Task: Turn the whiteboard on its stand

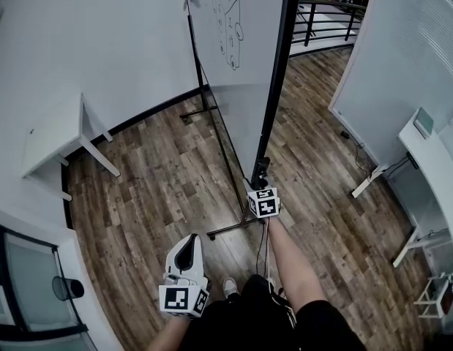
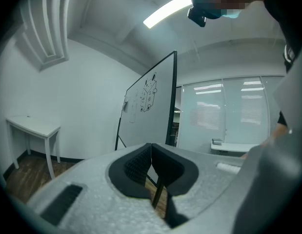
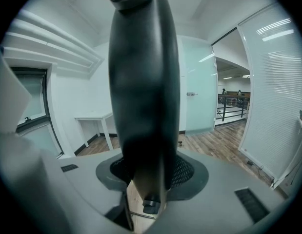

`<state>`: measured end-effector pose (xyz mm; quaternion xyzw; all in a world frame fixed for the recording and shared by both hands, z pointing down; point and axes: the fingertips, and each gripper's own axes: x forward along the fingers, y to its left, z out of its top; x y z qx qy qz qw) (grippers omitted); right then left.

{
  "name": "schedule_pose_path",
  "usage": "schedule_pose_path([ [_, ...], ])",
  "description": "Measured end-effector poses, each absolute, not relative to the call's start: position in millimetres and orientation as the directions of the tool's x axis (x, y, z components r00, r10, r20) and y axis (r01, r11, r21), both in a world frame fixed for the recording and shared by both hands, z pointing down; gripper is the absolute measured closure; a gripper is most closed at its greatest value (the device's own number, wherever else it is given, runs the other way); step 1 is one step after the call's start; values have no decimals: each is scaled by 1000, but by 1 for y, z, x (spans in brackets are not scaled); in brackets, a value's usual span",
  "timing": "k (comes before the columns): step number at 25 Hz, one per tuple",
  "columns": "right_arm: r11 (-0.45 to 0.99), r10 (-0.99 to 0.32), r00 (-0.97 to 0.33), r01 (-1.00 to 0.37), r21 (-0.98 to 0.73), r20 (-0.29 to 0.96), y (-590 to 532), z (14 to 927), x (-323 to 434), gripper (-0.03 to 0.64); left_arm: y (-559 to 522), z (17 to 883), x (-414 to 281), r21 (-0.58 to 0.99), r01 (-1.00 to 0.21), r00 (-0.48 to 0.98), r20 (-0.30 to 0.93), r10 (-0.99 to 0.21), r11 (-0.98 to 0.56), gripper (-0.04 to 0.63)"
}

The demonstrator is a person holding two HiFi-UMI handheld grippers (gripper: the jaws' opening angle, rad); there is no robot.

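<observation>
Head view shows your left gripper (image 1: 188,248) closest to you, low by your body. It is pressed together, with nothing in it, and it touches nothing. A bit farther out, your right gripper (image 1: 261,190) pinches the black side bar (image 1: 279,72) of the whiteboard (image 1: 237,93). Right gripper view shows the bar filling the gap, with both pads pressing on it, so the hold looks good.

The whiteboard stands right ahead of you on the wood floor (image 1: 153,189), with its thin edge turned to you. The stand foot (image 1: 230,229) lies near your shoe (image 1: 230,287).

To turn it well, I think you should hold the pinch tight and push the bar sideways in a slow, smooth curve. Do not yank, or the bar may slip out of the pads. Mind your feet by the stand foot. Your left gripper is free, so you can open it and steady the board if it wobbles.

Farther off, a small white table (image 1: 54,134) stands by the wall on your left, well apart from the board. Watch the far edge as it swings that way.
</observation>
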<state>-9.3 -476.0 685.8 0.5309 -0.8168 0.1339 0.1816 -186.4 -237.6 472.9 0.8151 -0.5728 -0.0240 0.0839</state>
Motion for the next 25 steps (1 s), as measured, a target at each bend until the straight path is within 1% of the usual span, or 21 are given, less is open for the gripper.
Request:
schedule_pose_path([
  [9, 407, -815, -373, -913, -21, 443, -467, 681, -10, 448, -220, 466, -186, 167, -942, 305, 60, -950, -292, 578],
  [25, 409, -817, -378, -912, -26, 436, -406, 687, 4, 448, -166, 474, -152, 162, -945, 298, 78, -951, -283, 577],
])
